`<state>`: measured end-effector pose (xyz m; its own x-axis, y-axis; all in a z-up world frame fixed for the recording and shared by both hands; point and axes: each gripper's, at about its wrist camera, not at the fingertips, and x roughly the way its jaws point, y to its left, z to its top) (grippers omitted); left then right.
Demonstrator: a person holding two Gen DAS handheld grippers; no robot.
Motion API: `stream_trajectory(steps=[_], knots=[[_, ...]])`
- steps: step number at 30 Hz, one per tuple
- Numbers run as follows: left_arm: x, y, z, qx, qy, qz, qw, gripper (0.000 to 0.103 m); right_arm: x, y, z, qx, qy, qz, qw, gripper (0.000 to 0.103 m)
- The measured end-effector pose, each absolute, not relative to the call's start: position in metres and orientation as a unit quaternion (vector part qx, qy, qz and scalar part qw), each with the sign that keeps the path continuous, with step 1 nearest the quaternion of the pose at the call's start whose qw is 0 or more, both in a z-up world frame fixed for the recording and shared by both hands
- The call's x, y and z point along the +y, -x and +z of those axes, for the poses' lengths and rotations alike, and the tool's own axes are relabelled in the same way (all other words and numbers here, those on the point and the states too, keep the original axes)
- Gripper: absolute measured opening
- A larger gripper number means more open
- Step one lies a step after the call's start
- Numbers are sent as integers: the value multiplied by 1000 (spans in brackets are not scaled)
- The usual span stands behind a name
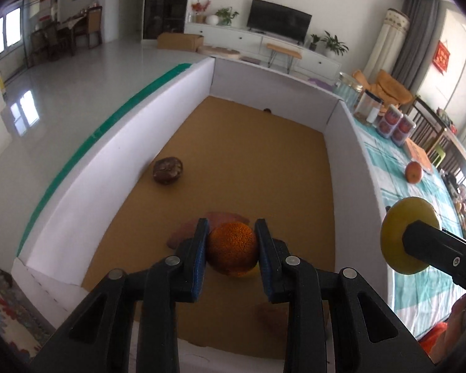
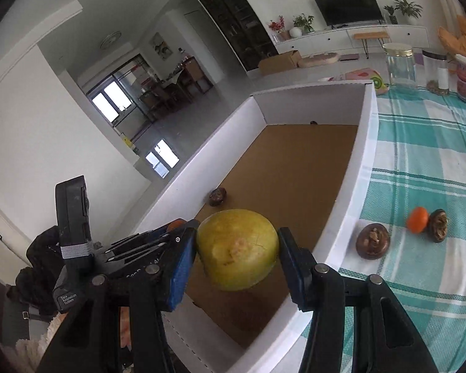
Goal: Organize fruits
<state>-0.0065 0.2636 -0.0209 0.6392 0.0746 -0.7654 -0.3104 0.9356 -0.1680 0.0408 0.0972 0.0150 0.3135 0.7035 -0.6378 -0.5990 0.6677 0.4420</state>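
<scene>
My left gripper is shut on an orange and holds it above the brown floor of a white-walled box. A dark brown fruit lies inside the box by its left wall. My right gripper is shut on a yellow-green fruit over the box's near right part; it shows in the left wrist view at the right wall. The box also shows in the right wrist view with the dark fruit inside.
On the teal checked tablecloth right of the box lie two dark brown fruits and a small orange. Another orange fruit lies on the cloth. Jars and cans stand at the far end.
</scene>
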Motion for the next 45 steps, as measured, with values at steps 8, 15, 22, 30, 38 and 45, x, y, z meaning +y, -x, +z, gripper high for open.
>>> stream_trajectory(steps=[8,15,22,30,38,45], knots=[[275,8,-34,427,132,126,886,32,139,-35,-31,456,12,388,801,53],[271,9,-29,398,141,153,893,81,112,-20,-25,416,50,362,833,77],[246,0,-10,378,133,148,904,82,1,-11,-5,340,1,252,906,96],[154,1,16,358,102,35,927,84,-133,-25,-65,361,-6,46,931,98],[28,-3,-6,401,47,-114,908,85,-203,-23,-76,360,-95,-30,927,98],[-32,-8,-52,455,4,-162,875,84,-212,-31,-92,390,-114,-48,913,98]])
